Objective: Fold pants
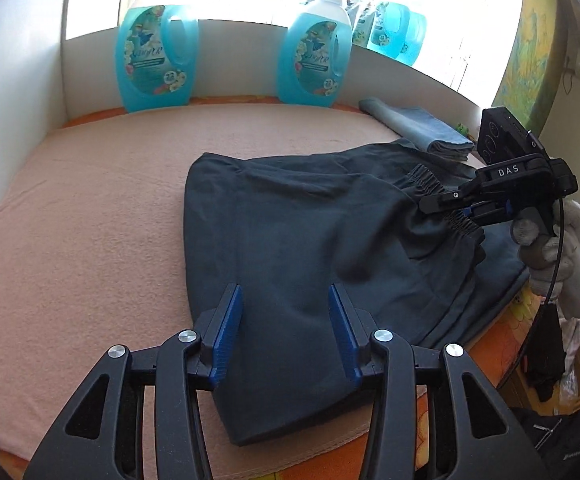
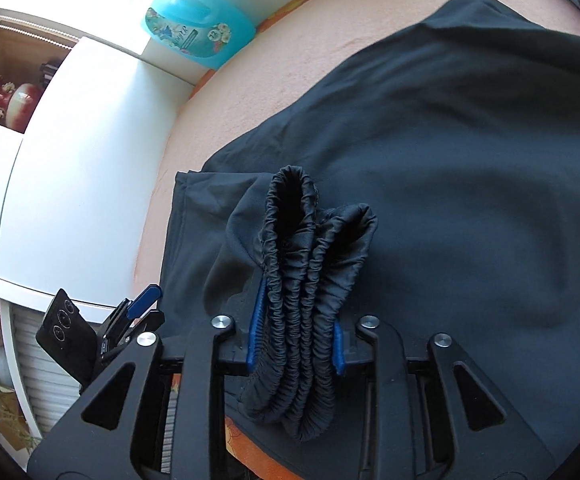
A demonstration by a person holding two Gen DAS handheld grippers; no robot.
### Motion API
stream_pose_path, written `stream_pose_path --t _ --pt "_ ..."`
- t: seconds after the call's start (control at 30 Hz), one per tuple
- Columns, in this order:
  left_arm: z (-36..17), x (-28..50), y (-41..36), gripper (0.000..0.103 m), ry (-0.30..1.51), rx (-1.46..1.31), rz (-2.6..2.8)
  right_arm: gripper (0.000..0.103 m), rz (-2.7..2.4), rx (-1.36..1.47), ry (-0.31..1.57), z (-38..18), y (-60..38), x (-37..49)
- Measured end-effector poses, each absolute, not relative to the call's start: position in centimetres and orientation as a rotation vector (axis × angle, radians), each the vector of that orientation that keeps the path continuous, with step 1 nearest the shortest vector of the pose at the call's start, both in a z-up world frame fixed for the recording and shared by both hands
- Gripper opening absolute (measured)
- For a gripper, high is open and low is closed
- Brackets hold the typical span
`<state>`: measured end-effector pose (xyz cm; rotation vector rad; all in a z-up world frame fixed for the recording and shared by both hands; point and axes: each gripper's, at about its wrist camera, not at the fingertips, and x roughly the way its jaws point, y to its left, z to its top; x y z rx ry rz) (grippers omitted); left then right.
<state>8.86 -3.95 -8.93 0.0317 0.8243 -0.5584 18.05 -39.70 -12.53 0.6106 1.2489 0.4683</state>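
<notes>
Dark pants (image 1: 298, 248) lie partly folded on a pink blanket (image 1: 90, 240). My left gripper (image 1: 286, 320) is open, its blue pads on either side of the pants' near edge, holding nothing. My right gripper (image 1: 450, 210) is shut on the bunched elastic waistband (image 1: 430, 184) at the right and lifts it off the fabric. In the right wrist view the gathered waistband (image 2: 302, 288) stands pinched between the blue pads of the right gripper (image 2: 298, 332), above the dark pants (image 2: 470, 200). The open left gripper (image 2: 138, 304) shows at the lower left.
Two blue detergent bottles (image 1: 156, 60) (image 1: 314, 60) stand at the back wall. Folded blue cloth (image 1: 422, 124) lies at the back right. A white panel (image 1: 14, 120) borders the left. The bed's edge (image 1: 502, 328) drops off at the right, beside a white cabinet (image 2: 70, 160).
</notes>
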Motion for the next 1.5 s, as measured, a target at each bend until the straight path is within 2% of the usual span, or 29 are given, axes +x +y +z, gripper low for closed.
stream_pose_path --t 0.07,0.23,0.3,0.33,0.37,0.43,0.7,0.9,1.5 --pt "-9.4 8.6 -4.3 0.043 0.828 0.056 -0.559 0.050 0.463 0.642 1.260 -12.6 -40.1 18.0" --pt "-10.1 8.8 -4.3 0.043 0.840 0.066 -0.562 0.051 0.456 0.639 1.287 -12.6 -39.1 18.5" --pt "-10.3 9.0 -4.3 0.043 0.843 0.073 -0.562 0.043 0.444 0.606 1.289 -12.5 -38.6 18.2" --pt "-10.5 8.9 -4.3 0.043 0.847 0.071 -0.565 0.025 0.431 0.567 1.290 -12.5 -38.1 18.2" --pt "-10.5 8.9 -4.2 0.043 0.848 0.070 -0.568 0.020 0.417 0.531 1.283 -12.2 -37.8 17.9" --pt "-10.2 8.8 -4.1 0.043 0.845 0.061 -0.573 0.019 0.391 0.480 1.253 -11.6 -37.9 17.1" --pt "-7.4 8.8 -3.4 0.043 0.787 0.047 -0.564 0.019 0.267 0.394 1.133 -7.0 -43.5 14.1" --pt "-7.7 9.2 -6.1 0.043 0.788 0.076 -0.598 0.019 0.138 0.380 1.093 -5.3 -50.6 12.9" --pt "-9.1 9.2 -17.7 0.043 0.817 0.212 -0.797 0.019 -0.065 0.424 1.128 -6.5 -66.8 12.1"
